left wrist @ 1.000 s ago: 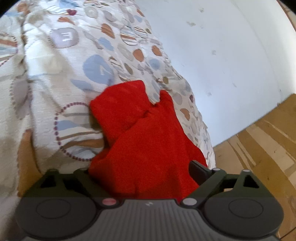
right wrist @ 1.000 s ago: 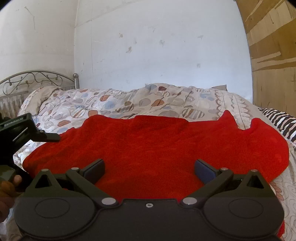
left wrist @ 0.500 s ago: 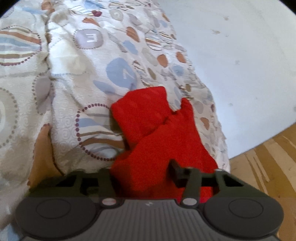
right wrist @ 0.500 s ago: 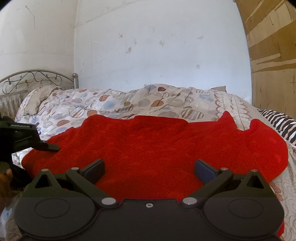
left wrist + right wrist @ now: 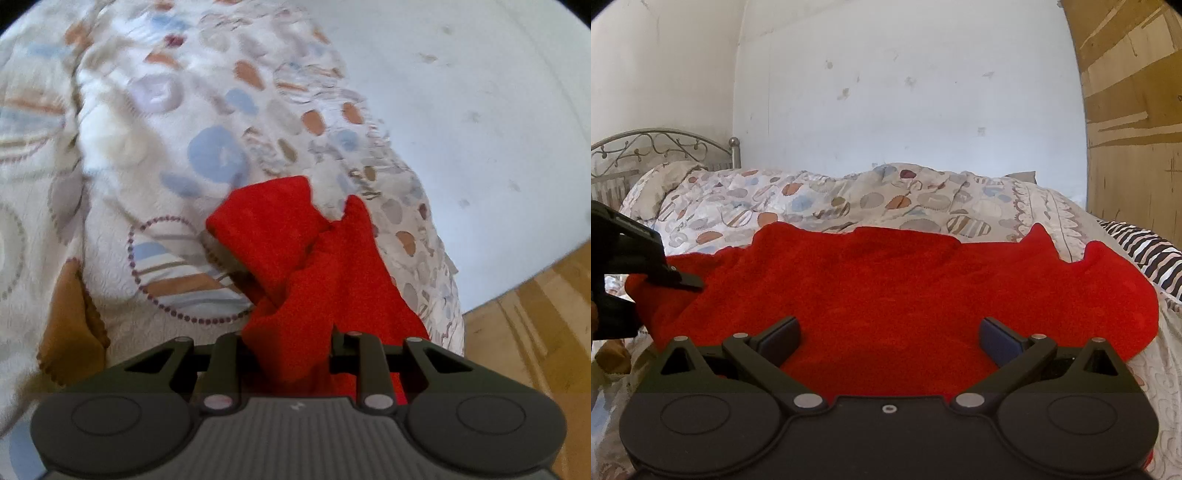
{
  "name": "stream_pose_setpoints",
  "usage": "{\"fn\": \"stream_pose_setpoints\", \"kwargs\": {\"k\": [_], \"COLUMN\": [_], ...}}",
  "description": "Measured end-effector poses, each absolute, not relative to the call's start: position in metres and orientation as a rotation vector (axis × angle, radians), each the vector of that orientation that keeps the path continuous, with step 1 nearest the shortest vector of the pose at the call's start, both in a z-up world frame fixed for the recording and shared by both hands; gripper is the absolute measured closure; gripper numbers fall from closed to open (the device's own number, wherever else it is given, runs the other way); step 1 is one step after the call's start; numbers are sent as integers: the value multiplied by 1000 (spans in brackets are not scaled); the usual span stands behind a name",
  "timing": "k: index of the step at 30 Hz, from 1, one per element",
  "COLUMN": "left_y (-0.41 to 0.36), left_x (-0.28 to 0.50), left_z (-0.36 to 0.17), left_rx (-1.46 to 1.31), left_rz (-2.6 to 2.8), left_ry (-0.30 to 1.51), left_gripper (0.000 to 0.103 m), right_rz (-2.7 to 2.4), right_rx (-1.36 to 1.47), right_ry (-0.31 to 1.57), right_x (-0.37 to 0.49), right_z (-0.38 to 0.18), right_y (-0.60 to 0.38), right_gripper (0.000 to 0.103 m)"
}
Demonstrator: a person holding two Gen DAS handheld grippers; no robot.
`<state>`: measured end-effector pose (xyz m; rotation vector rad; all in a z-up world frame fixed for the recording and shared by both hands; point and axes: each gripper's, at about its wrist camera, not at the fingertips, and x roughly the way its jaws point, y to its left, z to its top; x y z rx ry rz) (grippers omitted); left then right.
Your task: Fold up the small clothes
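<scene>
While closing, left gripper (image 5: 288, 343) pinches red garment (image 5: 317, 280).

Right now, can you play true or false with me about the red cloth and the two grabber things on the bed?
1. The red cloth lies on a patterned blanket. True.
2. The left gripper has red cloth between its closing fingers. True.
3. The right gripper is pinching the cloth. False: its fingers stand wide apart above it.
4. The cloth is blue. False: it is red.
5. A metal bed frame shows behind the blanket. True.
</scene>
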<state>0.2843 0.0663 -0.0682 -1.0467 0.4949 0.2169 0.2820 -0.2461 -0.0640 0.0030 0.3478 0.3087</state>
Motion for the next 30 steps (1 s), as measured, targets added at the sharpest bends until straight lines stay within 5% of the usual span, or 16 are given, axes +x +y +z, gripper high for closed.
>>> {"fn": "stream_pose_setpoints", "kwargs": {"k": [16,30], "left_y": [15,-166], "left_x": [320,322], "left_z": [8,29], "left_rx": [-660,117], "left_rz": [-26,-530], "left_ry": [428,529], "left_gripper": [82,83], "right_rz": [162,-268], "right_rx": [-1,-23], "right_ry": [301,346], "right_x": [239,181], "right_z": [-30,-25], "right_y": [-295,-391], "right_gripper": [0,0]}}
